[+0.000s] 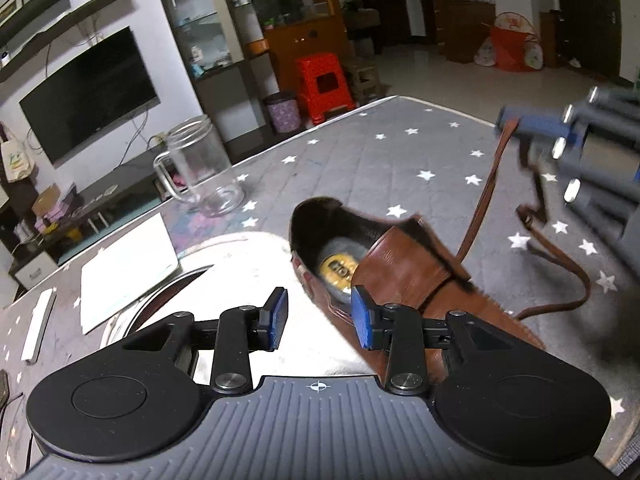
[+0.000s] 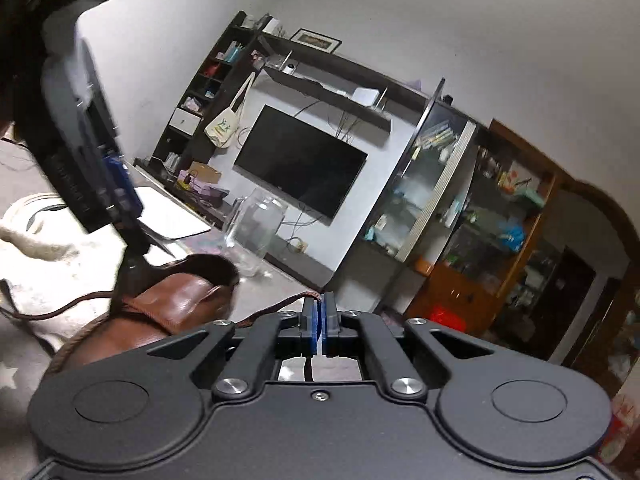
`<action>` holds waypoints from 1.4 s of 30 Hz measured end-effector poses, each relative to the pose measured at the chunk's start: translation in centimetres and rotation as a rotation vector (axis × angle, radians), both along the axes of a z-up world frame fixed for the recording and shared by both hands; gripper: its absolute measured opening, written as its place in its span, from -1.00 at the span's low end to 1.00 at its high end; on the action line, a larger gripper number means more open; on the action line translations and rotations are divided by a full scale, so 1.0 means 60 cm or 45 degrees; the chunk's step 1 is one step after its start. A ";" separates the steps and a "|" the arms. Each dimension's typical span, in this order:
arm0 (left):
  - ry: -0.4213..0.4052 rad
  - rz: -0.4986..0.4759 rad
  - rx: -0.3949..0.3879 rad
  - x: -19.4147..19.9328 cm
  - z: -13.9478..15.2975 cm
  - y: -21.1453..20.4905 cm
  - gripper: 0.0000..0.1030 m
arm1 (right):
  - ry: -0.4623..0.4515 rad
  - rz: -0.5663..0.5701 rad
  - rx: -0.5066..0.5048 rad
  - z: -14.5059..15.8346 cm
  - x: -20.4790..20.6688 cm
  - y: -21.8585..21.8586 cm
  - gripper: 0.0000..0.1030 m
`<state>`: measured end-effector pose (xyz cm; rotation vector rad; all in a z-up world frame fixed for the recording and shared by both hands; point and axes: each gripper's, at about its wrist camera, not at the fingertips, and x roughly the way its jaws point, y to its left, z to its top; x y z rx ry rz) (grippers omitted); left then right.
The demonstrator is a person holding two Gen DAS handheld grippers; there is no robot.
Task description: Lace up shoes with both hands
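Right gripper point(image 2: 319, 322) raised, fingers point(image 2: 308, 320) clamped on lace point(image 1: 486, 196).

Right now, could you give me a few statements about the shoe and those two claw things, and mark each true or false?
1. The right gripper is pinching a brown lace. True.
2. The left gripper is clamped shut on the shoe's tongue. False: its jaws stand open beside the brown shoe.
3. The glass jar holds water. False: it looks empty.
4. The shoe sits on a star-patterned cloth. True.
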<state>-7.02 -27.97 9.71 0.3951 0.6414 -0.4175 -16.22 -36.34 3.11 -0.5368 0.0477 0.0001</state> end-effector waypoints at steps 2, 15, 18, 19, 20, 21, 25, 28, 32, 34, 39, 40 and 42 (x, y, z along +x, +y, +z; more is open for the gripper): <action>0.003 0.007 -0.006 0.001 -0.003 0.000 -0.29 | -0.027 0.000 -0.018 0.019 -0.004 -0.004 -0.96; 0.008 -0.005 -0.049 0.002 -0.006 -0.009 -0.28 | -0.206 0.003 -0.136 0.146 -0.028 -0.033 -0.96; 0.002 -0.018 -0.049 0.001 -0.003 -0.013 -0.27 | -0.247 0.003 -0.164 0.175 -0.034 -0.040 -0.96; -0.002 -0.027 -0.053 -0.001 0.000 -0.015 -0.25 | -0.261 0.004 -0.173 0.185 -0.036 -0.042 -0.96; -0.007 -0.036 -0.055 -0.004 0.002 -0.017 -0.24 | -0.275 0.004 -0.182 0.195 -0.038 -0.044 -0.96; -0.010 -0.041 -0.055 -0.006 0.004 -0.019 -0.24 | -0.289 0.004 -0.191 0.205 -0.039 -0.046 -0.96; -0.016 -0.062 -0.057 -0.013 0.009 -0.026 -0.23 | -0.340 -0.004 -0.209 0.244 -0.035 -0.049 -0.96; -0.023 -0.074 -0.041 -0.021 0.010 -0.031 -0.23 | -0.356 -0.014 -0.215 0.263 -0.029 -0.053 -0.96; -0.021 -0.069 -0.039 -0.026 0.008 -0.032 -0.20 | -0.347 -0.028 -0.234 0.274 -0.022 -0.063 -0.96; -0.022 -0.066 -0.035 -0.027 0.008 -0.032 -0.19 | -0.304 -0.029 -0.222 0.269 -0.020 -0.068 -0.96; -0.033 -0.072 -0.022 -0.035 0.010 -0.040 -0.13 | -0.185 -0.009 -0.255 0.244 -0.013 -0.063 -0.96; -0.037 -0.075 -0.022 -0.037 0.012 -0.041 -0.10 | -0.153 -0.004 -0.265 0.235 -0.014 -0.065 -0.96; -0.045 -0.081 -0.017 -0.040 0.013 -0.045 -0.07 | -0.117 0.000 -0.252 0.223 -0.010 -0.066 -0.96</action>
